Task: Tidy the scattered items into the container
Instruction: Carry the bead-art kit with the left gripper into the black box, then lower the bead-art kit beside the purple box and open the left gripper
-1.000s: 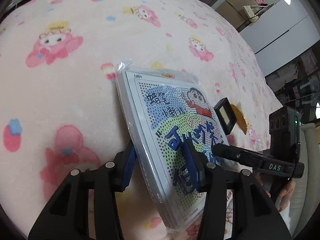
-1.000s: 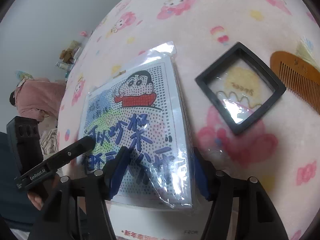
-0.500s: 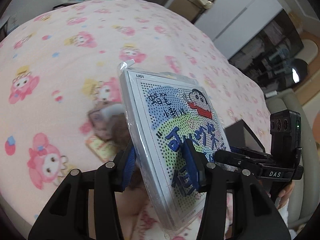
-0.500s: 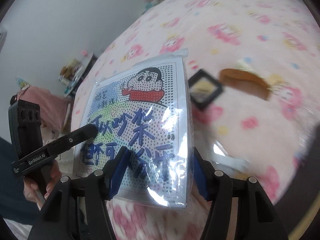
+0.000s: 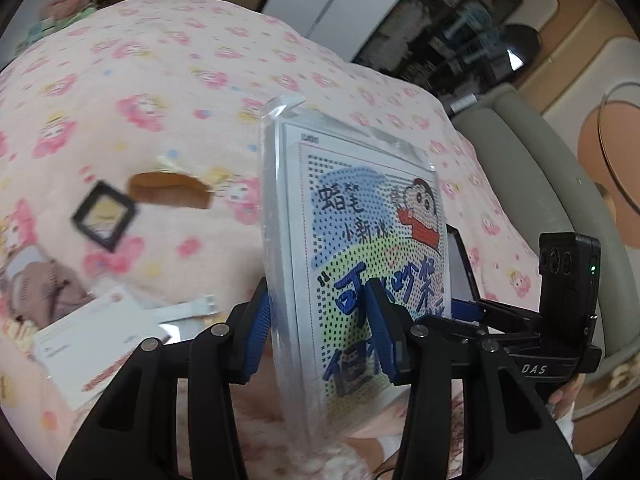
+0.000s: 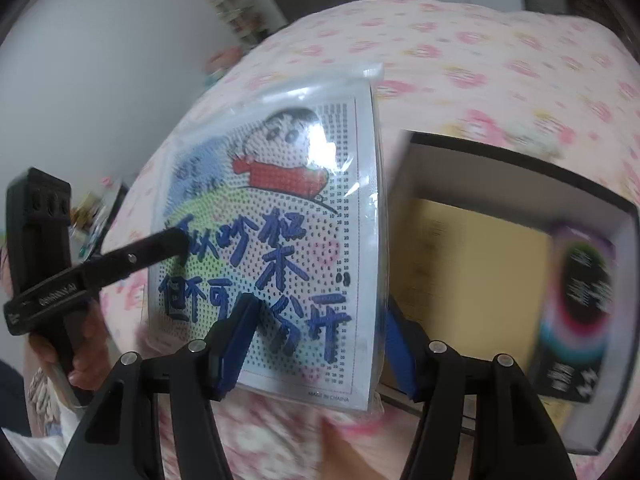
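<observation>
Moved: since the earlier frame you have lifted the bagged kit (image 5: 360,256) off the bed (image 5: 168,92) toward the black box (image 6: 516,184), now at right.
Technique: keep both hands level; lower together.
Jaws: left gripper (image 5: 320,328) and right gripper (image 6: 320,344) each clamp its near edge.

The open box (image 6: 500,280) at three o'clock has bare floor on its left; a dark packet (image 6: 576,316) fills its right side.

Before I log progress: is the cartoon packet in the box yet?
Out: the cartoon packet hangs above the blanket, beside the open box.
</observation>
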A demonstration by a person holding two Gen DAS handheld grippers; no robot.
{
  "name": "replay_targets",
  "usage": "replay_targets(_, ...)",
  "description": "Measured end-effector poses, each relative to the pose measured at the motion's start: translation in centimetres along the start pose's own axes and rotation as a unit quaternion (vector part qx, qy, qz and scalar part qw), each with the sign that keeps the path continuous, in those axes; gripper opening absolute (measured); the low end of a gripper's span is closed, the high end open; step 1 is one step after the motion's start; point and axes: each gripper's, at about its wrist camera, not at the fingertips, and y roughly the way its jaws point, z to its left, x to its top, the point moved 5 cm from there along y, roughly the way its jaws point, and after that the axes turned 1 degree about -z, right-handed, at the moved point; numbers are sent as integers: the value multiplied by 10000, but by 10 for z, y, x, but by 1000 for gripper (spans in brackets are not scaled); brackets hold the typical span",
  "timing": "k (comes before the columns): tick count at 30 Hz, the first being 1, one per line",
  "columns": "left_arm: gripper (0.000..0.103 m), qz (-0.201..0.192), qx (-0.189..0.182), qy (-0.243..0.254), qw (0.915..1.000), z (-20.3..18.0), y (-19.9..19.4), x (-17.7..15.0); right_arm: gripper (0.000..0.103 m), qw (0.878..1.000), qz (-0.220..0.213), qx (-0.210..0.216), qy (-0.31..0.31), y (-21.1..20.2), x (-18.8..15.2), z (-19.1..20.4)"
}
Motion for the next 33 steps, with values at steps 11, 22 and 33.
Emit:
replay_targets(11, 47, 653, 251, 736, 9948, -81, 97, 3, 58, 9974, 2, -165, 698, -2, -16, -113)
replay_targets(22, 52, 1352, 797, 758, 9847, -82, 163, -27, 58, 9857, 679, -360, 1503, 35, -35, -165)
replay_targets(33, 60, 1500, 1188, 885, 9775, -95, 168, -32, 59, 9842, 674, -409, 1587, 46, -32, -166)
